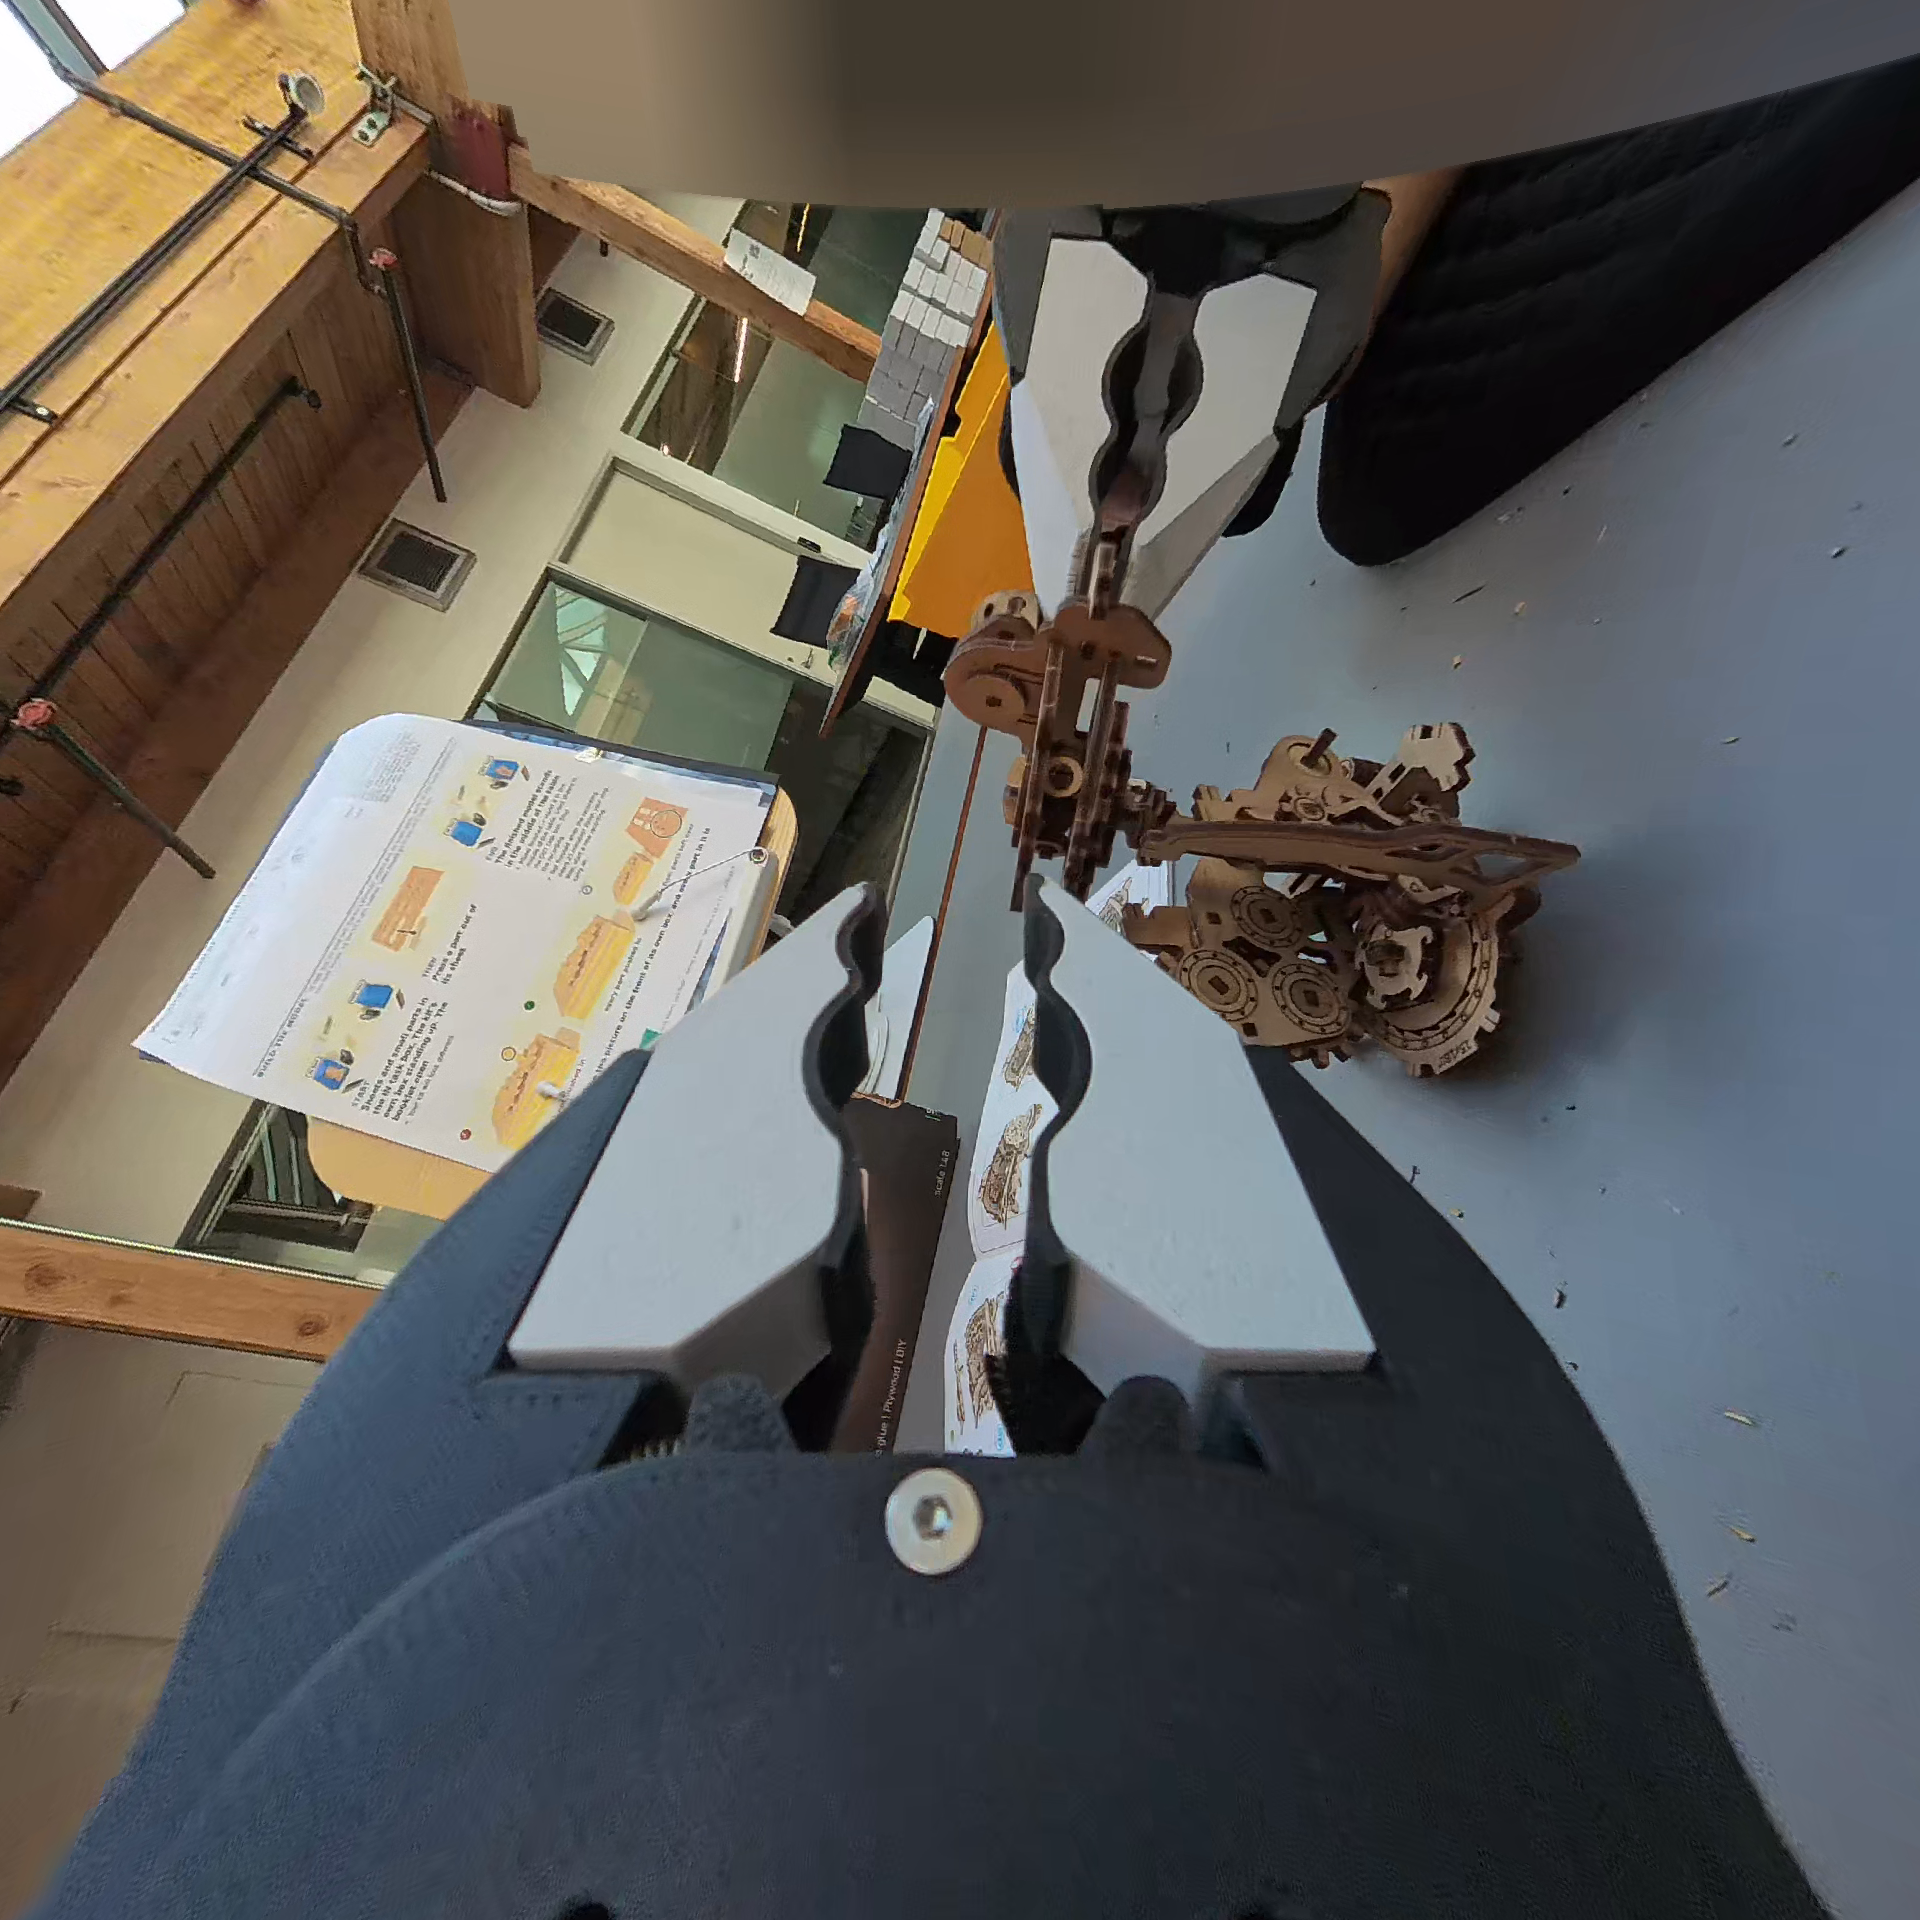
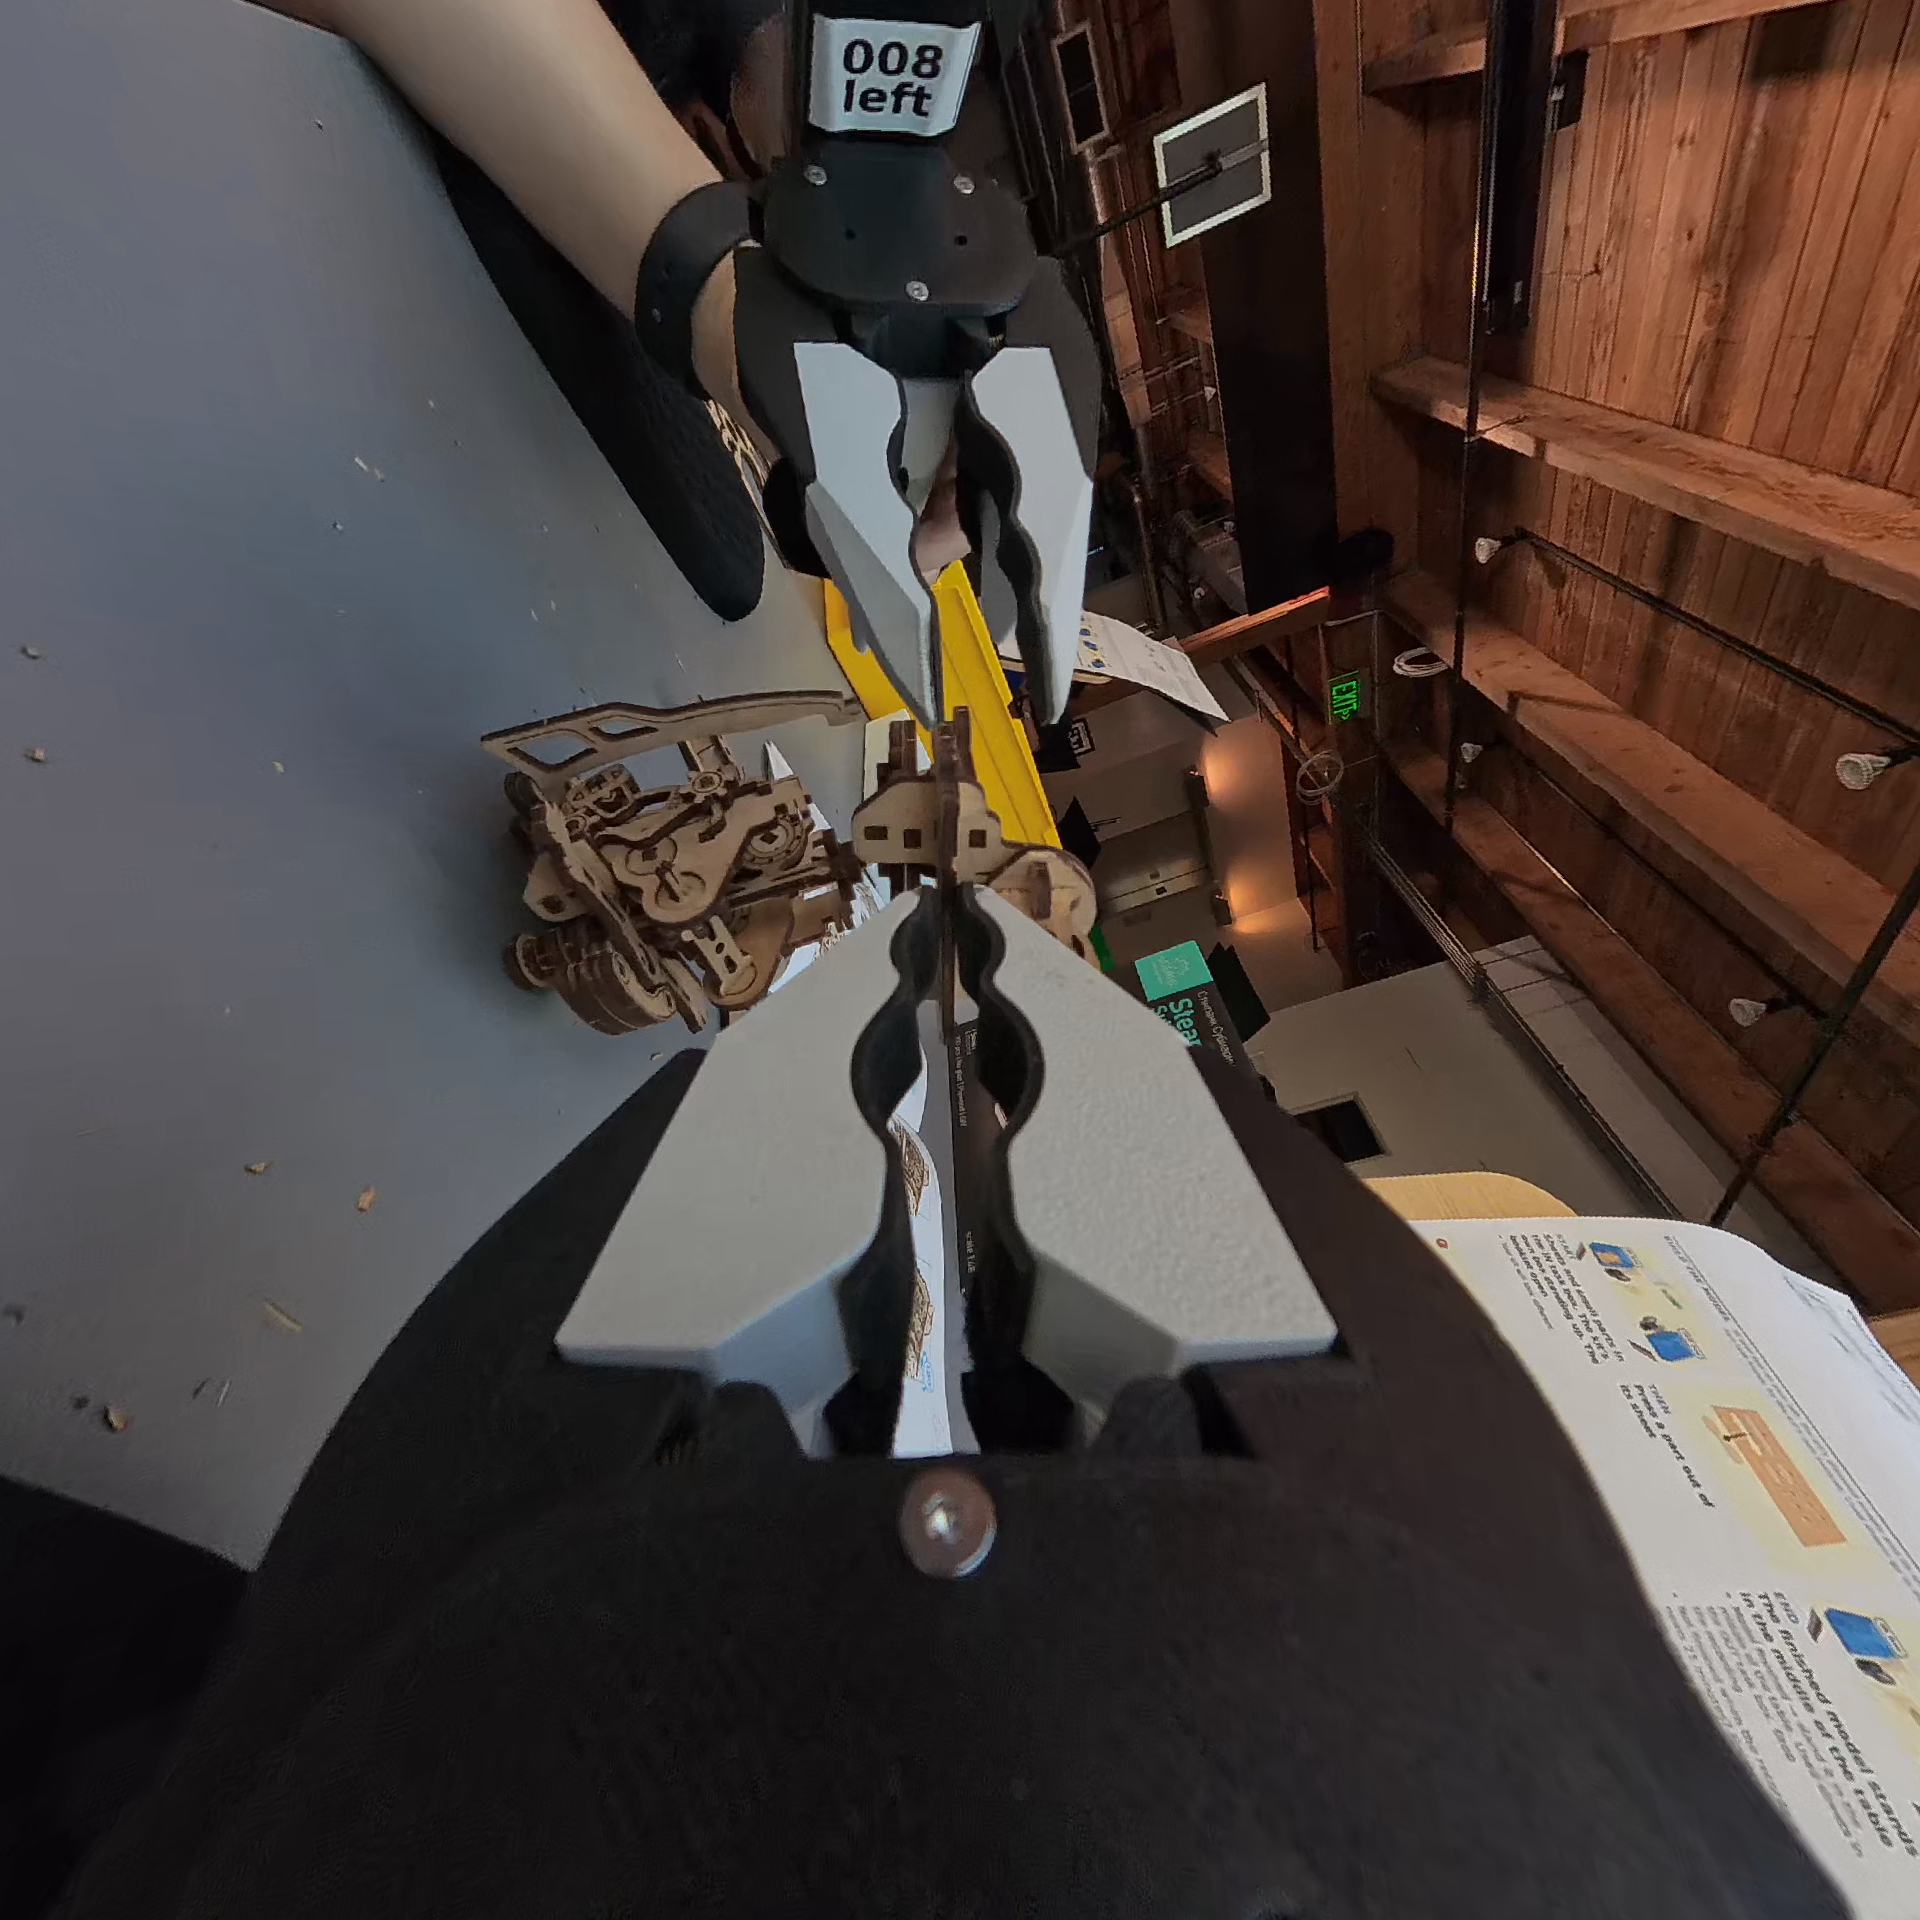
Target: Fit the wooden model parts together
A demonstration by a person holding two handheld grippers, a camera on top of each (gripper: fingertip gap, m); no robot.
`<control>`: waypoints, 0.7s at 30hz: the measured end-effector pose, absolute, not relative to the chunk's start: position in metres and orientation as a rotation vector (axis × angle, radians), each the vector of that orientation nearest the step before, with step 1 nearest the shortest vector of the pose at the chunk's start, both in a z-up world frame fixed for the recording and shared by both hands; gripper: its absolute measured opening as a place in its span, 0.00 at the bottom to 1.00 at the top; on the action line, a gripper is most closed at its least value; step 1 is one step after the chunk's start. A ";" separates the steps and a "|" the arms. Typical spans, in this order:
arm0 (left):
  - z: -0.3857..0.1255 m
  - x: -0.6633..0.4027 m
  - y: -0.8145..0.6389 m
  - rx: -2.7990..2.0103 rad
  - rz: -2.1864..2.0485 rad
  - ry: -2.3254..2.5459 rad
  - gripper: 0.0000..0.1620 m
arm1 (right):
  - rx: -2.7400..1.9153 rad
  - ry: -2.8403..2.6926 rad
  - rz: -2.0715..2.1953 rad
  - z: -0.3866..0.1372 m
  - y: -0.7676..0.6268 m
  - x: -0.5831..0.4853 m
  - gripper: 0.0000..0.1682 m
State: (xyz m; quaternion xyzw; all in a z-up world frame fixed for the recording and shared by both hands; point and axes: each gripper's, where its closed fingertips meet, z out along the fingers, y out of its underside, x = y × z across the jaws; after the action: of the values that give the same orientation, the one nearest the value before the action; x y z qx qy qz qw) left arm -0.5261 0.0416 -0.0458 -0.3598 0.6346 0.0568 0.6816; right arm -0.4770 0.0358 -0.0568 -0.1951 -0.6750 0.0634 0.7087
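A: At the lower centre of the left wrist view, what is shown of the left gripper [image 1: 951, 914]?

B: Its two grey fingers [image 1: 717, 1153] are seen spread apart, with nothing held between them. Its tips lie just below a small wooden sub-assembly [image 1: 1060, 717], which is carried in mid-frame above the grey table [image 1: 1662, 1039].

A: And by what is that piece carried?

B: By the right gripper [image 1: 1117, 520], seen at the upper centre, its jaws closed on the top edge of the piece. To the right of centre, a larger wooden model [image 1: 1351, 914] with gears and a long arm is seen resting on the table. A printed instruction sheet [image 1: 468, 935] is propped at the left, and booklet pages [image 1: 1013, 1132] lie behind the fingers.

A: In the right wrist view, what is seen?

B: At mid-frame the right gripper [image 2: 940, 904] is pressed together on a thin plate of the sub-assembly [image 2: 925, 821]. The left gripper [image 2: 982, 686] is seen at the upper centre, its tips parted just above the piece; contact cannot be told. The larger model [image 2: 655, 883] sits at the left on the table [image 2: 260, 623], and the sheet [image 2: 1714, 1507] fills the lower right.
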 end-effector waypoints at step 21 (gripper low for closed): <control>-0.053 -0.527 0.044 -0.727 0.286 1.467 0.06 | -0.340 -1.538 0.091 -0.056 0.038 -0.483 0.00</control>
State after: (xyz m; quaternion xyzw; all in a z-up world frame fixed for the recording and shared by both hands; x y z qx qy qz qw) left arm -0.5267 0.0439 -0.0527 -0.3230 0.6519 0.1270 0.6742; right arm -0.4834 0.0375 -0.0561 -0.1531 -0.6916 0.0409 0.7047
